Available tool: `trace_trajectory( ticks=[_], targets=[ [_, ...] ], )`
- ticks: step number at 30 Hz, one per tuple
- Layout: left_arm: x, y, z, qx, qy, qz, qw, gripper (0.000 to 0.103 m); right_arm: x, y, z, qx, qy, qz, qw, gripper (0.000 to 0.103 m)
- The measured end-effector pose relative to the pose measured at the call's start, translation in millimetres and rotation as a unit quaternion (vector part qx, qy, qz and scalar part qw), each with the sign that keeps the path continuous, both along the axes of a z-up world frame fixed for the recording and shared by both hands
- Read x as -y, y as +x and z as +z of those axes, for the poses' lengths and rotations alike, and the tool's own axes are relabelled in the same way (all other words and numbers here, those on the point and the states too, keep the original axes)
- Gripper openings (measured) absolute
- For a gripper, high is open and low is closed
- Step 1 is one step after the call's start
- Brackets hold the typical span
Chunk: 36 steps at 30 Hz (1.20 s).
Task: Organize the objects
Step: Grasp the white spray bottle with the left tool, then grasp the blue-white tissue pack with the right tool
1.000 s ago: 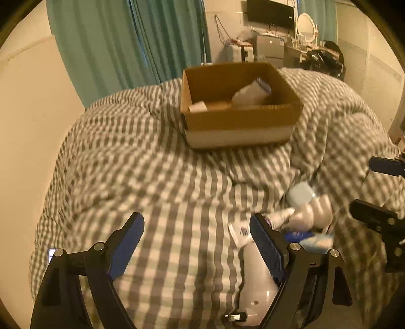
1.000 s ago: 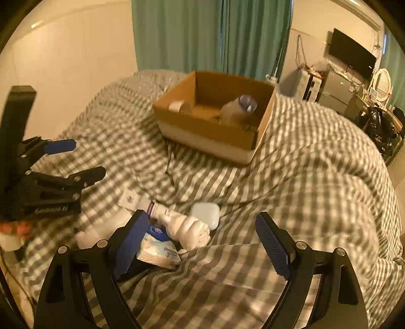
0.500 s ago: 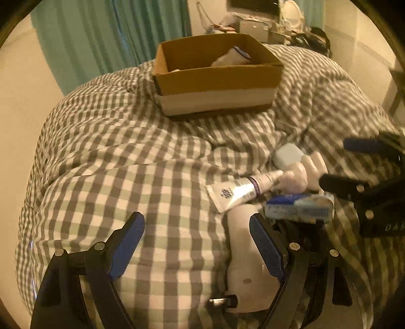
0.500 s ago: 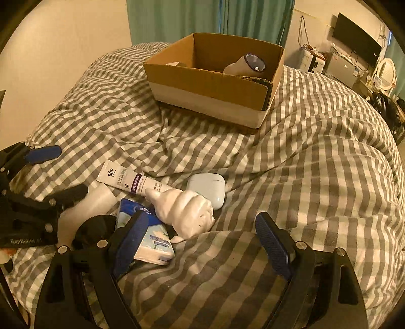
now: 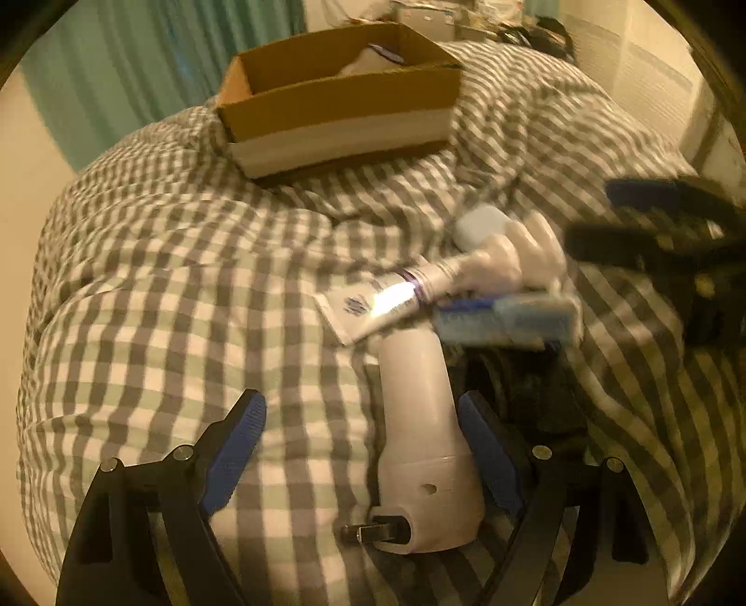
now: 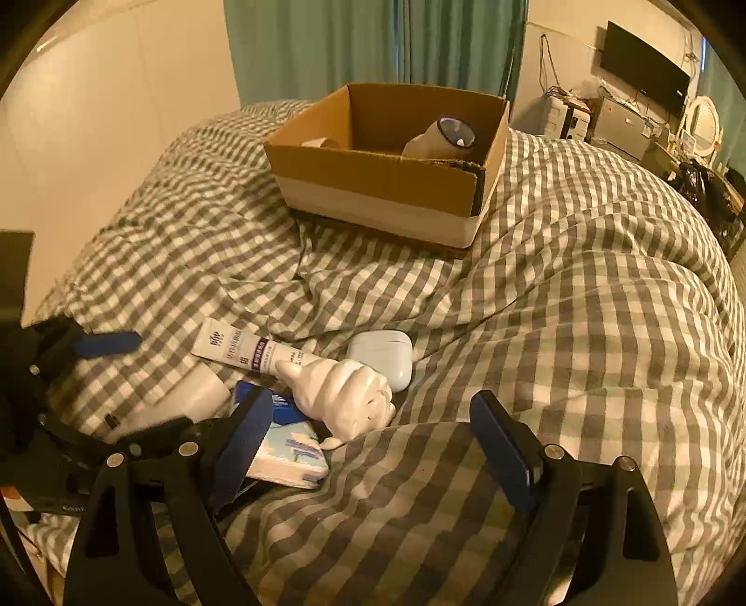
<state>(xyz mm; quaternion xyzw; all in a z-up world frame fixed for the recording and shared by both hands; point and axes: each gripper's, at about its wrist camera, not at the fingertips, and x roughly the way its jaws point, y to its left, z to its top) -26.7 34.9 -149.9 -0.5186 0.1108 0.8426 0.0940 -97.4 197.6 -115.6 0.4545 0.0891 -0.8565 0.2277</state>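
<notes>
On the checked duvet lies a pile: a white tube (image 6: 242, 348), a white hand-shaped figure (image 6: 347, 396), a white earbud case (image 6: 384, 356), a blue-and-white tissue pack (image 6: 289, 459) and a white cylinder device (image 5: 422, 443). My left gripper (image 5: 363, 447) is open, its right finger beside the cylinder, which lies between the jaws. My right gripper (image 6: 368, 443) is open just short of the hand figure. A cardboard box (image 6: 387, 172) farther back holds a bottle (image 6: 443, 137) and a small roll (image 6: 321, 142).
The duvet (image 6: 583, 326) bulges in soft folds around the box. Teal curtains (image 6: 373, 42) and a wall stand behind the bed. A TV, mirror and cluttered desk (image 6: 643, 126) are at the far right. The left gripper shows in the right wrist view (image 6: 70, 363).
Both grippers have moved forward and lower toward the pile. The left gripper now straddles the white cylinder. The objects lie as before.
</notes>
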Motion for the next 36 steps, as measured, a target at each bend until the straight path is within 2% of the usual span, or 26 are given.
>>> trace_trajectory(
  ticks=[1, 3, 4, 6, 8, 12, 18, 21, 27, 29, 31, 35, 36],
  targets=[
    [-5, 1, -2, 0.005, -0.004, -0.014, 0.9999, 0.083, 0, 0, 0, 0.0, -0.001, -0.001, 1.0, 0.086],
    [-16, 1, -9, 0.026, -0.01, -0.043, 0.9987, 0.066, 0, 1, 0, 0.0, 0.0, -0.001, 1.0, 0.086],
    [-21, -1, -15, 0.038, -0.017, -0.055, 0.9976, 0.063, 0, 1, 0, -0.001, 0.0, -0.001, 1.0, 0.086],
    [-28, -5, -29, 0.055, -0.043, -0.058, 0.9959, 0.052, 0, 3, 1, -0.005, -0.003, 0.001, 1.0, 0.086],
    [-32, -6, -31, 0.058, -0.043, -0.062, 0.9955, 0.045, -3, 5, 3, -0.007, -0.01, 0.001, 1.0, 0.086],
    [-26, -7, -23, 0.045, -0.029, -0.048, 0.9974, 0.045, -5, 4, 2, -0.004, -0.016, -0.002, 1.0, 0.086],
    [-5, -12, 8, 0.011, 0.008, -0.01, 0.9999, 0.045, 6, 8, 5, -0.014, -0.013, 0.027, 0.999, 0.086],
    [5, -17, 18, -0.009, 0.002, 0.005, 1.0, 0.045, 18, 8, 1, -0.011, 0.0, 0.046, 0.999, 0.086],
    [33, -33, 26, -0.021, 0.017, 0.038, 0.9989, 0.045, 49, 10, -10, -0.006, 0.04, 0.093, 0.995, 0.086],
    [37, -34, 28, -0.024, 0.022, 0.042, 0.9986, 0.045, 58, 7, -15, 0.002, 0.049, 0.104, 0.993, 0.079],
    [39, -33, 28, -0.027, 0.026, 0.042, 0.9984, 0.045, 66, 4, -22, 0.012, 0.06, 0.115, 0.991, 0.055],
    [37, -36, 22, -0.026, 0.034, 0.041, 0.9983, 0.045, 70, 1, -31, 0.027, 0.062, 0.12, 0.99, 0.049],
    [38, -37, 21, -0.026, 0.035, 0.041, 0.9982, 0.045, 70, 0, -32, 0.029, 0.064, 0.117, 0.991, 0.038]
  ],
)
